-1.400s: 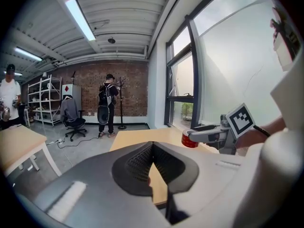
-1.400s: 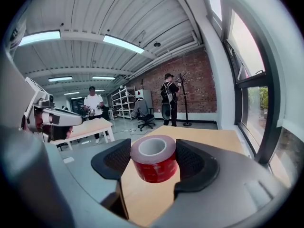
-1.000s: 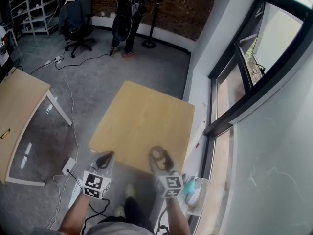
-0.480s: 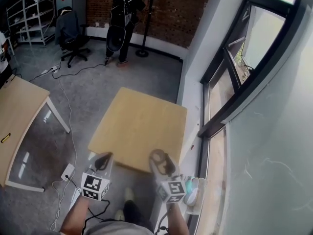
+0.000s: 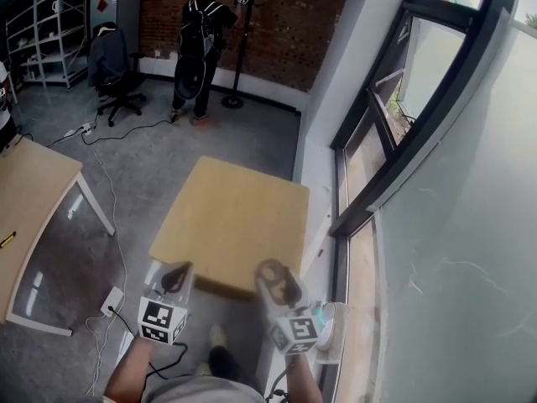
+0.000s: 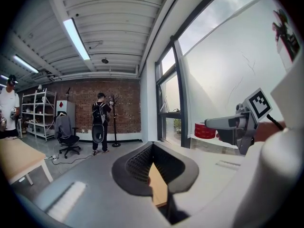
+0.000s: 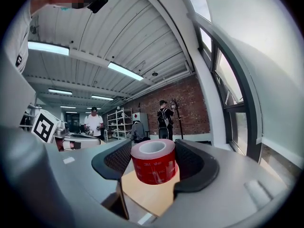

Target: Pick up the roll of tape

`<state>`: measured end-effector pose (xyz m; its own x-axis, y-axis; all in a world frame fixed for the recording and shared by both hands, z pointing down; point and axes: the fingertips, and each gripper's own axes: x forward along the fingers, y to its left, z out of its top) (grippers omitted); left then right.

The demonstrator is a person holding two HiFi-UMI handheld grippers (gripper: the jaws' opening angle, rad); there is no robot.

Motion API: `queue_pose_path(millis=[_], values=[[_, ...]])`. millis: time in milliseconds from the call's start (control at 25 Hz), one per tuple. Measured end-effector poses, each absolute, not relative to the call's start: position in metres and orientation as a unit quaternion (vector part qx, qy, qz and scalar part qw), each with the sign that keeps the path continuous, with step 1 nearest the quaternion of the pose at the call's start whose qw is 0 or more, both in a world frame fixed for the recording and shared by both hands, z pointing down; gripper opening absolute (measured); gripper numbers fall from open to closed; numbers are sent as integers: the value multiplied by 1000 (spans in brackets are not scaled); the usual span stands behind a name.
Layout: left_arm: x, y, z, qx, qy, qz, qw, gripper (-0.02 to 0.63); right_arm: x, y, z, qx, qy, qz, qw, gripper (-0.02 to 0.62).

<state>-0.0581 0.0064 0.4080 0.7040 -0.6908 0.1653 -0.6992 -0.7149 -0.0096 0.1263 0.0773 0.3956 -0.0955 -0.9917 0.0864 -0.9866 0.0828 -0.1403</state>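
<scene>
Right gripper (image 7: pixel 153 167) is clamped on the roll of tape (image 7: pixel 153 163): we see its two dark pads pressed against the sides of the red roll, which stands upright between them with its open core facing up. Left gripper (image 6: pixel 152 148) has its jaws drawn together at the tips, with nothing between them. That makes two grippers and one roll.

From the head view, we hold both tools at the near edge of the small wooden table (image 5: pixel 226 217), the left gripper (image 5: pixel 176 277) at its near-left corner and the right gripper (image 5: pixel 277 284) further right along that edge. The tape is up in the air there, not resting on the tabletop.

On the grey floor just left of the table's near corner lies one white power strip (image 5: pixel 111 300), with cables trailing away from it. A second wooden table (image 5: pixel 33 191) stands well to the left of the small one. A tall window wall (image 5: pixel 394 124) runs along the table's right side.

Well beyond the table we count one office chair (image 5: pixel 113 65), one white shelving rack (image 5: pixel 46 23), one coat stand (image 5: pixel 239 40) and a person with a backpack (image 5: pixel 200 49) in front of the brick wall (image 5: pixel 285 15). The right gripper view shows a second person (image 7: pixel 94 122) in a white shirt.
</scene>
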Motion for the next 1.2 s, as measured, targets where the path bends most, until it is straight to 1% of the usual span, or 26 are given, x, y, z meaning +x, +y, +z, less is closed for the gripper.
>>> queue_pose_path(millis=[640, 1200], values=[[-73, 42, 384, 931, -362, 48, 11, 0, 102, 131, 372, -683, 728, -48, 27, 302], [-78, 57, 377, 935, -353, 40, 3, 0, 89, 147, 360, -684, 728, -33, 39, 301]])
